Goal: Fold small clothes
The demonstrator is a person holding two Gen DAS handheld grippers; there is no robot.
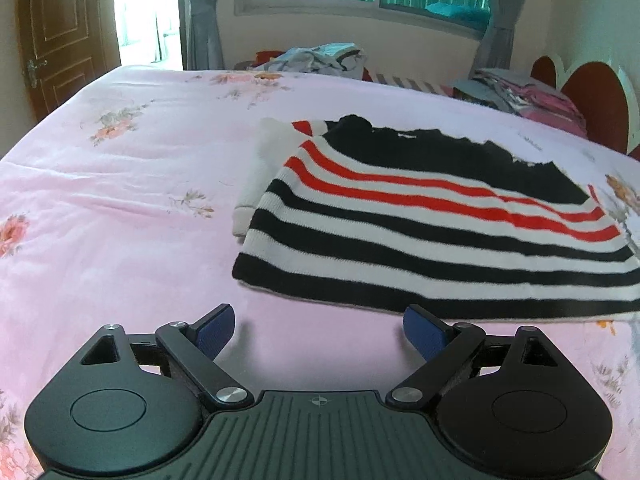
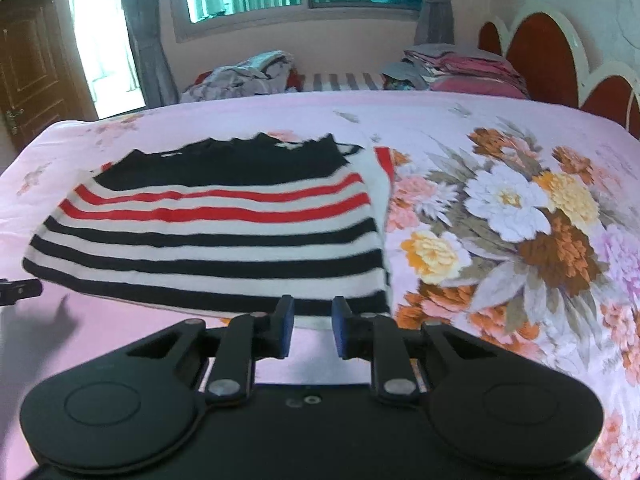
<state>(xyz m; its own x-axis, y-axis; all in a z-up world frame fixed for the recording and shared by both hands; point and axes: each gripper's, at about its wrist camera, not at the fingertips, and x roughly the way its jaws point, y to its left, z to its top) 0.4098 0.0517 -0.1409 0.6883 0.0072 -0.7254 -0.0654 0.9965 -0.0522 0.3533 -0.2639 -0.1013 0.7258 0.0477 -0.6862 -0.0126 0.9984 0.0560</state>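
Note:
A small knit sweater (image 1: 432, 216) with black, white and red stripes and a black top lies flat on the pink bed, its sleeves folded in; it also shows in the right wrist view (image 2: 216, 236). My left gripper (image 1: 318, 326) is wide open and empty, just short of the sweater's near hem at its left corner. My right gripper (image 2: 313, 326) is open with a narrower gap, empty, at the near hem by the sweater's right corner. A bit of the left gripper (image 2: 16, 290) shows at the left edge of the right wrist view.
The pink floral bedspread (image 1: 120, 200) covers the bed. A heap of loose clothes (image 1: 320, 58) lies at the far side. A stack of folded clothes (image 2: 460, 68) sits by the red headboard (image 2: 540, 44). A brown door (image 1: 52, 32) stands at far left.

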